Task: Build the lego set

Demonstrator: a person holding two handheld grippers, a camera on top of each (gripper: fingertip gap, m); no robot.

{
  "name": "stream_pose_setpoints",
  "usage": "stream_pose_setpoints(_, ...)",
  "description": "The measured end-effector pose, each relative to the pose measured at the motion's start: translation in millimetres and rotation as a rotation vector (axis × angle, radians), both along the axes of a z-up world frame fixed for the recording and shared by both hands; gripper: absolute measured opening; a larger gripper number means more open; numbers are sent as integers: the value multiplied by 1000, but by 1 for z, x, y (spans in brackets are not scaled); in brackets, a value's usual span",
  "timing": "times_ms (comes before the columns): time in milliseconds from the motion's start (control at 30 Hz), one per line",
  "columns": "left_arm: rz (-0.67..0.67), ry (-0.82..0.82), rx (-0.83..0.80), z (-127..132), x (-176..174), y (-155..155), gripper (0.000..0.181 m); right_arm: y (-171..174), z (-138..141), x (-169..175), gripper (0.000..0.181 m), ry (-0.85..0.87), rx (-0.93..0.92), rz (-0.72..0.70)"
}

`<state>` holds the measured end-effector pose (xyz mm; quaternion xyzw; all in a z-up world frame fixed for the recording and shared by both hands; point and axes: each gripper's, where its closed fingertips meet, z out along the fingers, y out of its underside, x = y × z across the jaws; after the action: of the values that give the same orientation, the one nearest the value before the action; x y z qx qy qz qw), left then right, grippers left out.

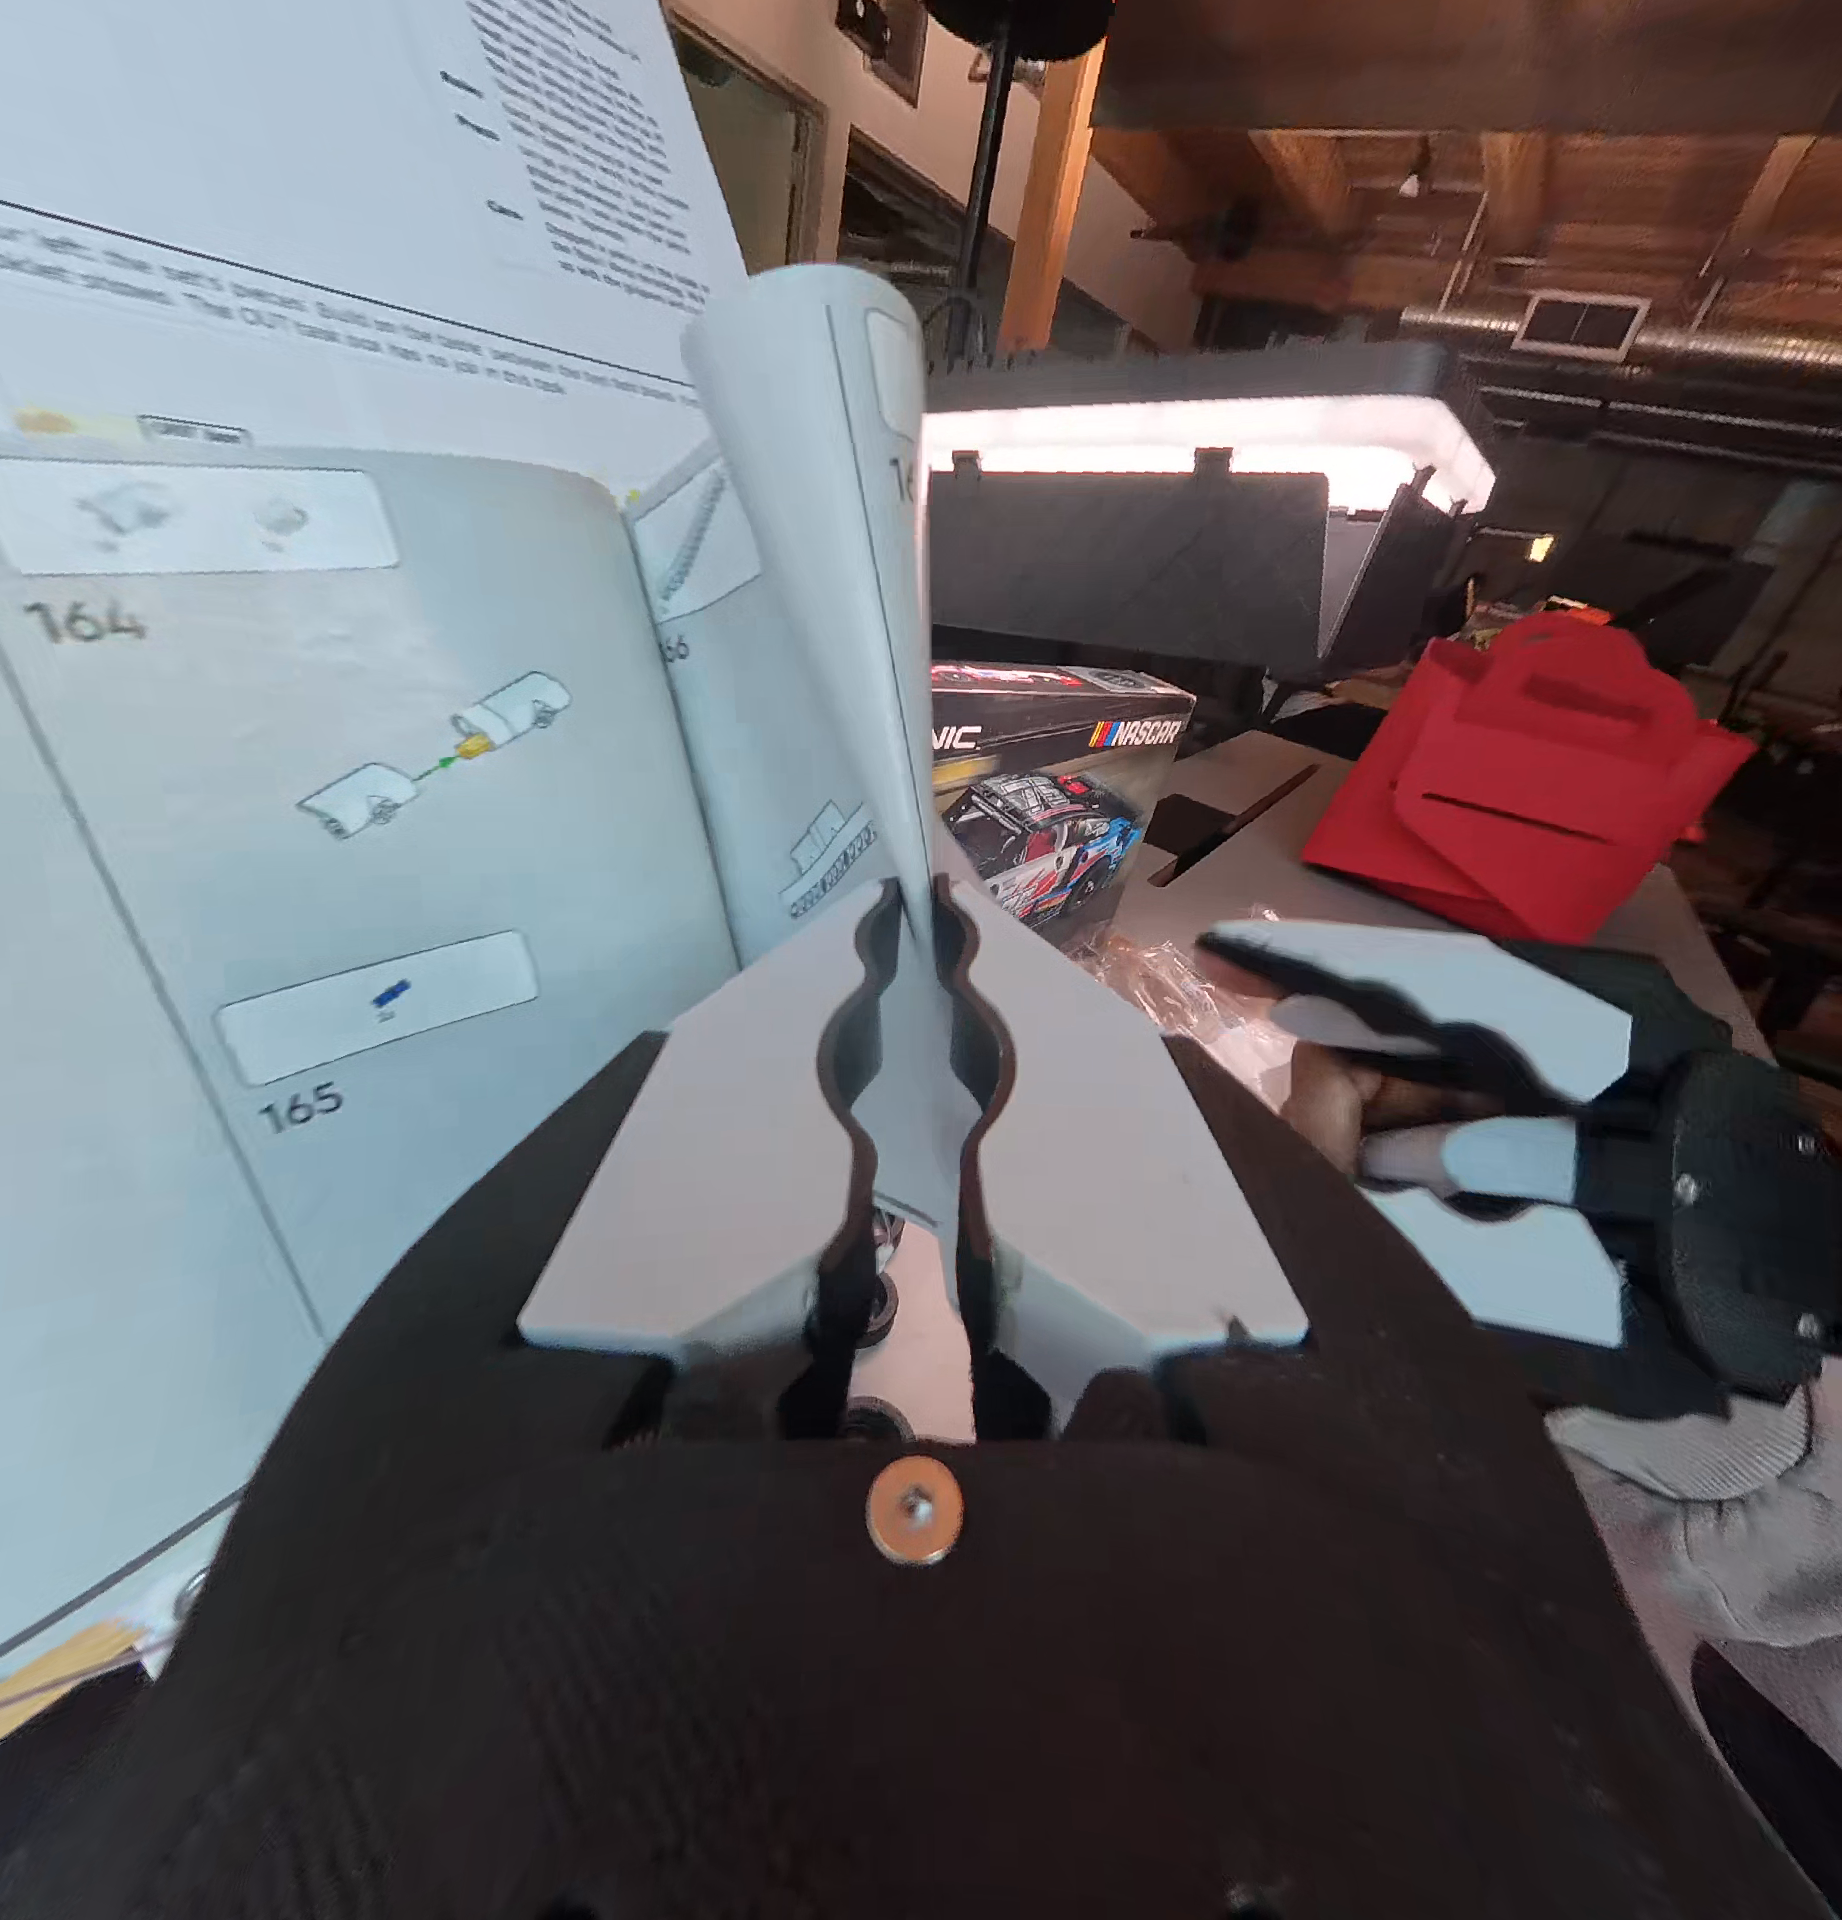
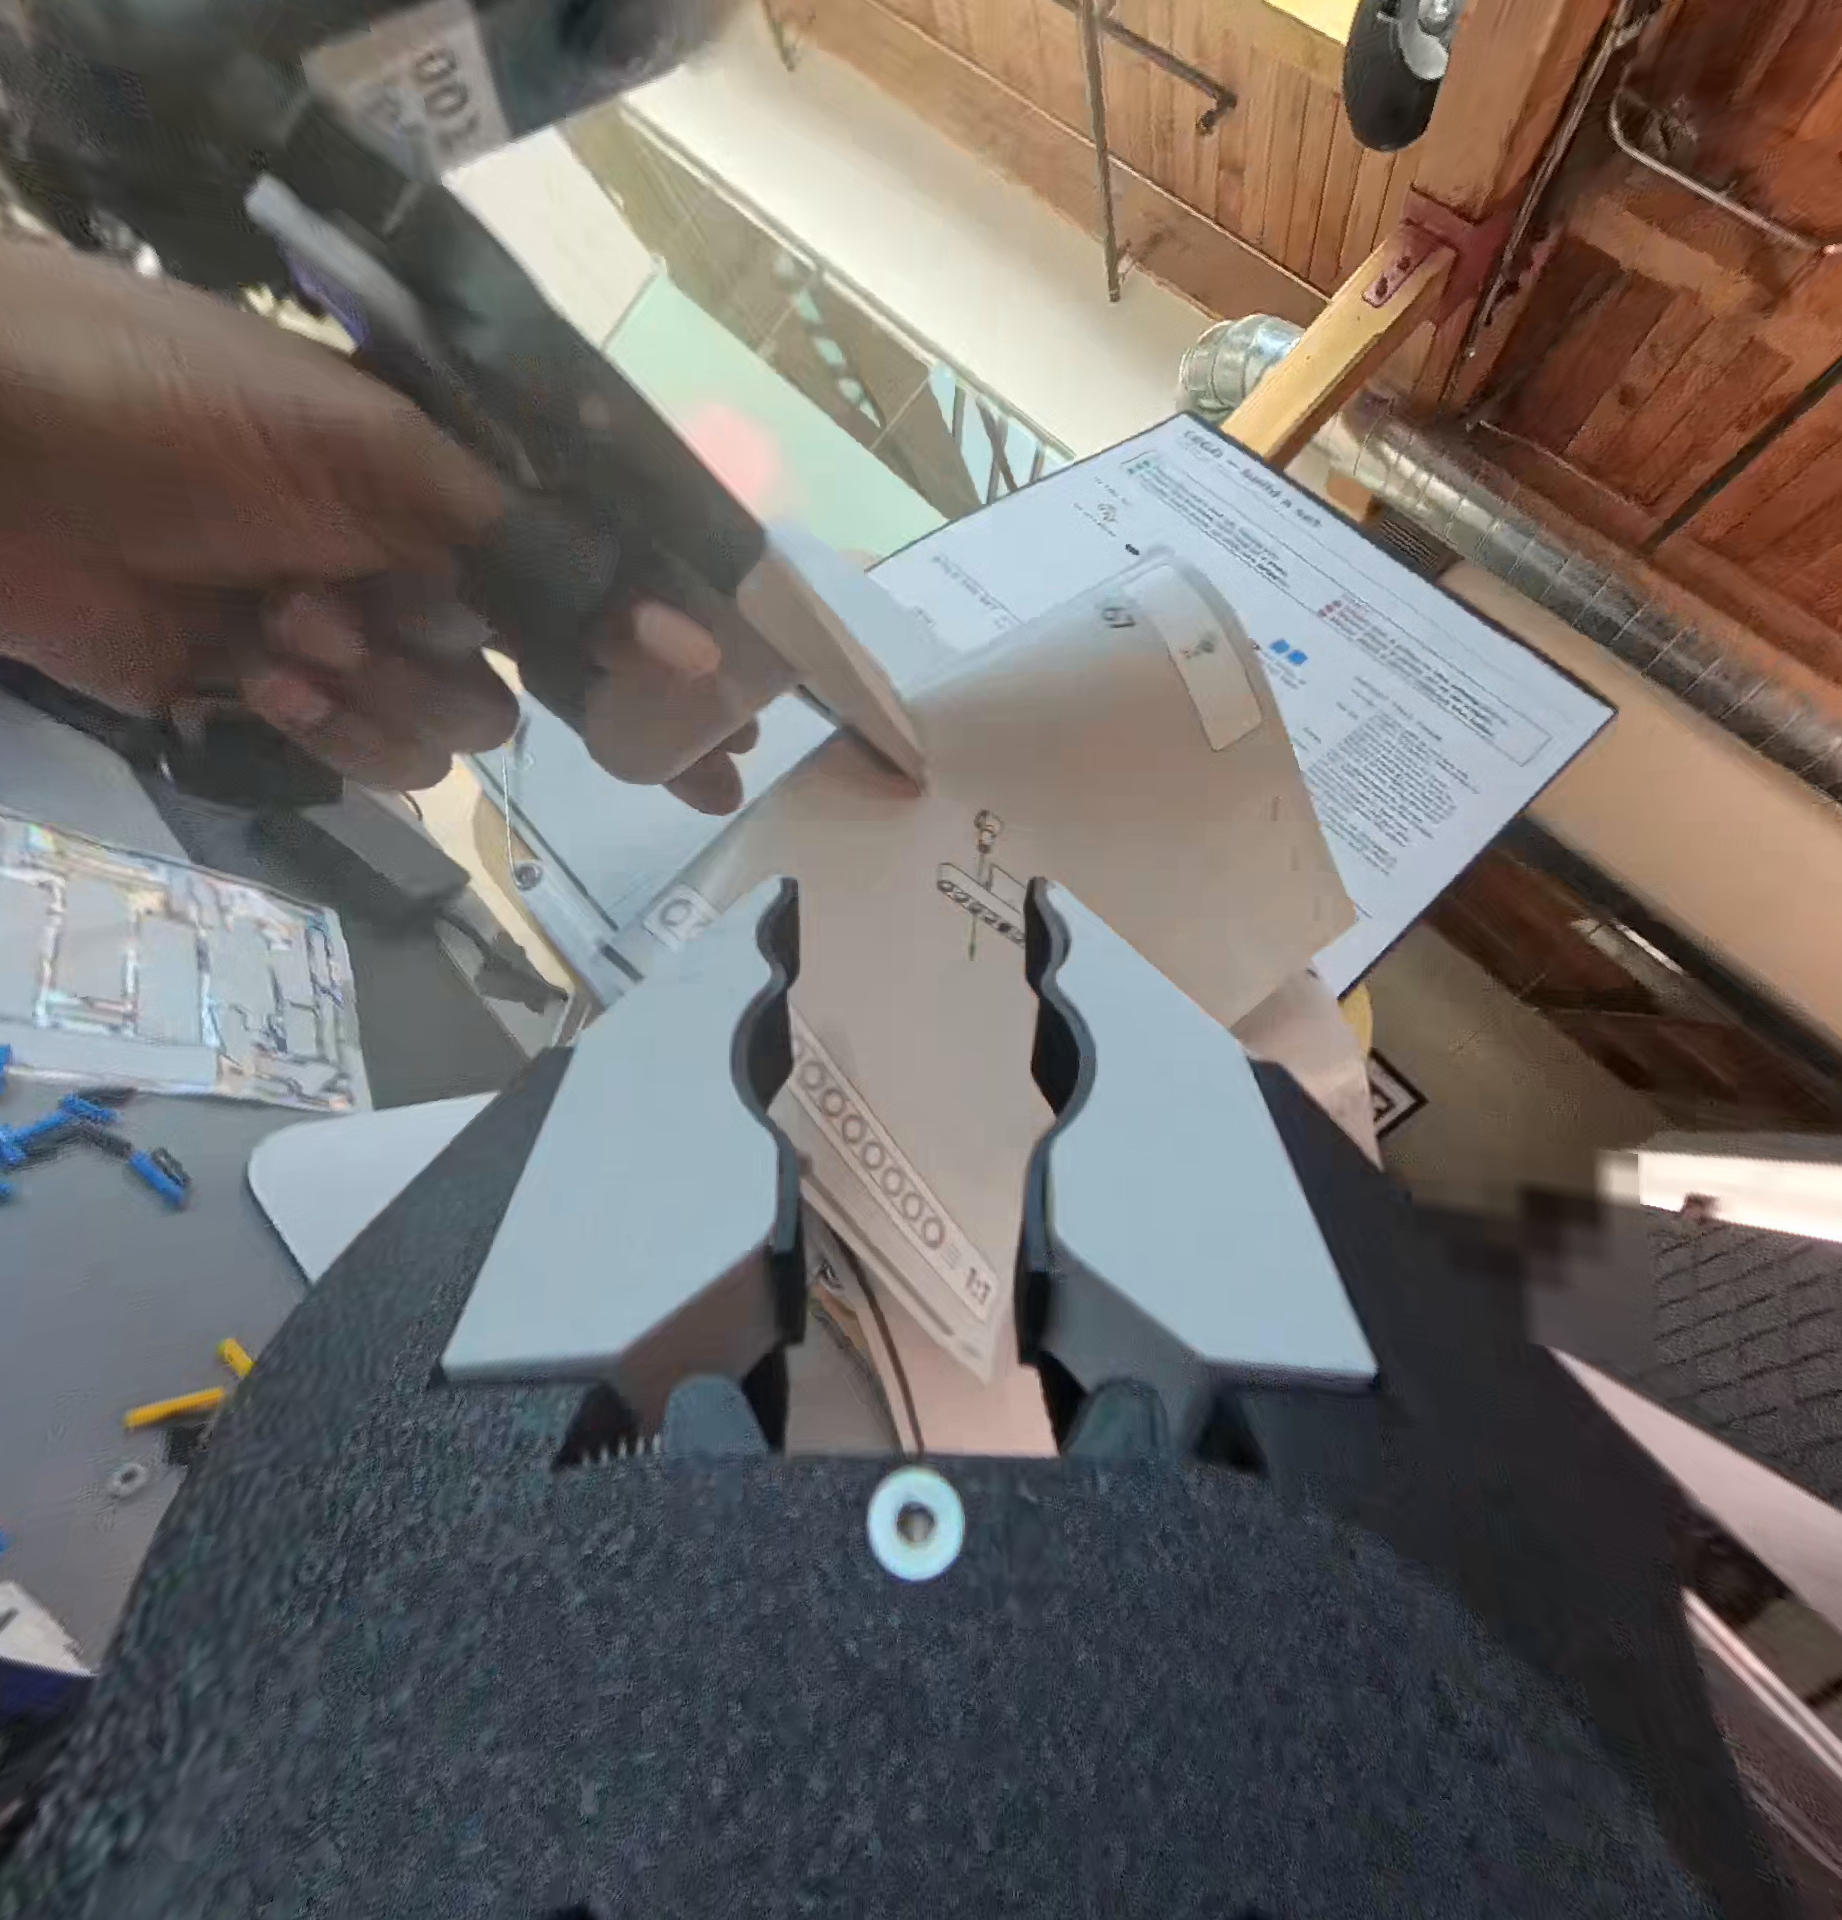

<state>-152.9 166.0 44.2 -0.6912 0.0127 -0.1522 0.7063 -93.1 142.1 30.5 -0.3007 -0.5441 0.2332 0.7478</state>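
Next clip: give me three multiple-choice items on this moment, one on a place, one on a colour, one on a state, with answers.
1. Where is the lifted booklet page?
A. flat on the table
B. between the fingers of the left hand-held gripper
C. inside the red bag

2. What colour are most of the loose pins on the table at the left of the right wrist view?
A. blue
B. green
C. white

3. How does the right hand-held gripper stand?
A. shut on a pin
B. shut on the page
C. open, holding nothing

Answers: 1 B, the left wrist view shows the page pinched at the fingertips. 2 A, the scattered cluster is blue, with a few yellow pieces apart. 3 C, a wide gap shows between its fingers.
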Motion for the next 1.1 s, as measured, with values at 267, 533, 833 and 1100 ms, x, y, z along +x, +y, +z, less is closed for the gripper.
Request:
stream_pose_setpoints(267,30,-186,-16,-29,-89,-36,2,41,-40,-5,43,-204,-685,245)
stream_pose_setpoints(533,158,-117,2,-23,-104,-74,19,-9,-45,-72,1,-291,-576,291)
stream_pose_setpoints(833,153,149,86,30,-31,-120,18,-83,-61,-139,65,-483,-591,506)
stream_pose_setpoints(1100,424,326,-302,-75,-116,-62,10,-60,-70,-123,57,-443,-646,453)
